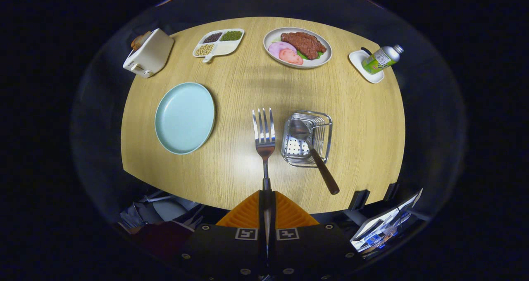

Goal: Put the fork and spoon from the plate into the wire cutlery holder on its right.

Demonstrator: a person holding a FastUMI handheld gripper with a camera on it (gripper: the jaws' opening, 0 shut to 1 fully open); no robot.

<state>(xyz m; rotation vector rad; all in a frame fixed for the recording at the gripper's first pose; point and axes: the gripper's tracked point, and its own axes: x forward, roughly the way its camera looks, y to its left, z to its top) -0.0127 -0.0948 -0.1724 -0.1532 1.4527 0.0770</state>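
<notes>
Gripper view: my tool (pixel 265 196) is clenched on the fork (pixel 264 138), both fingers pressed against its handle with no gap that I can see. Most of the handle is hidden between the fingers; the neck and tines stick out ahead, pointing away from me above the tabletop (pixel 248 91).

Just right of the fork's head sits the wire cutlery holder (pixel 306 138), apart from the fork. The spoon (pixel 310 146) is already in it, bowl inside the basket, its brown handle leaning out over the near rim toward me.

Left of the fork and well apart lies the pale blue plate (pixel 185 117), with nothing on it.

Beyond these, along the far side, I see a toaster (pixel 149 53), a divided dish of beans (pixel 219 42), a plate of meat (pixel 297 47), and a small bottle tilted on a white dish (pixel 382 58). The clutter below the tabletop's near edge is too distorted for me to make out.
</notes>
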